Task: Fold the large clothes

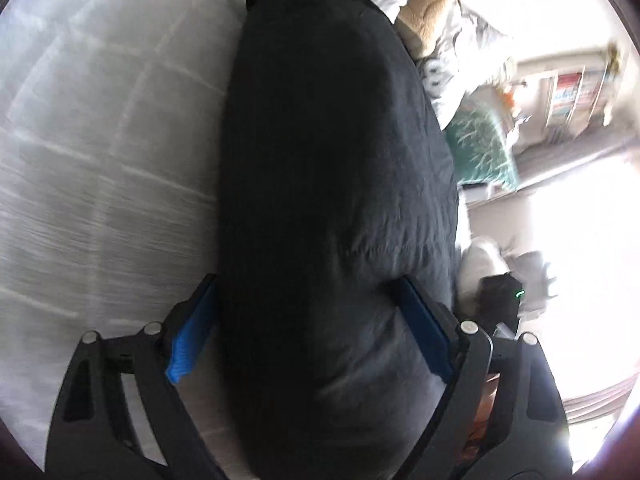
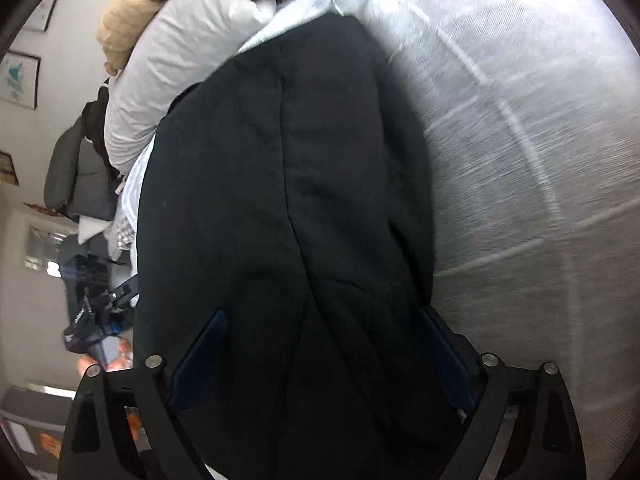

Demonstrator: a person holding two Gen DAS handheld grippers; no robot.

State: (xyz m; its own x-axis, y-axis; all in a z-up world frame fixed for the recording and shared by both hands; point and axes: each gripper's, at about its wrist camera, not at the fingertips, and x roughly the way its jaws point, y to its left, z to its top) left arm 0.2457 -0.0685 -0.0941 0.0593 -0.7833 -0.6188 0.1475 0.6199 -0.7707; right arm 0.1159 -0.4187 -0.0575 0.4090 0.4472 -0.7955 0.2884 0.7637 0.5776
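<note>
A large black garment [image 1: 332, 168] lies folded into a long band on the white bed cover [image 1: 100, 168]. In the left wrist view it runs away from me between the blue pads of my left gripper [image 1: 304, 284], whose jaws stand wide apart on either side of the band; the left pad [image 1: 192, 324] sits just off the cloth's edge. In the right wrist view the same garment [image 2: 288, 200], with a seam down its middle, fills the gap of my right gripper [image 2: 324, 314]. Its jaws also stand wide, with the cloth lying loose between them.
A white pillow [image 2: 180, 64] and a beige plush thing [image 2: 132, 12] lie at the far end of the bed. Past the bed's edge are a green patterned item [image 1: 480, 148], shelves [image 1: 572, 88], a black device with a green light [image 1: 500, 296] and a grey chair [image 2: 76, 172].
</note>
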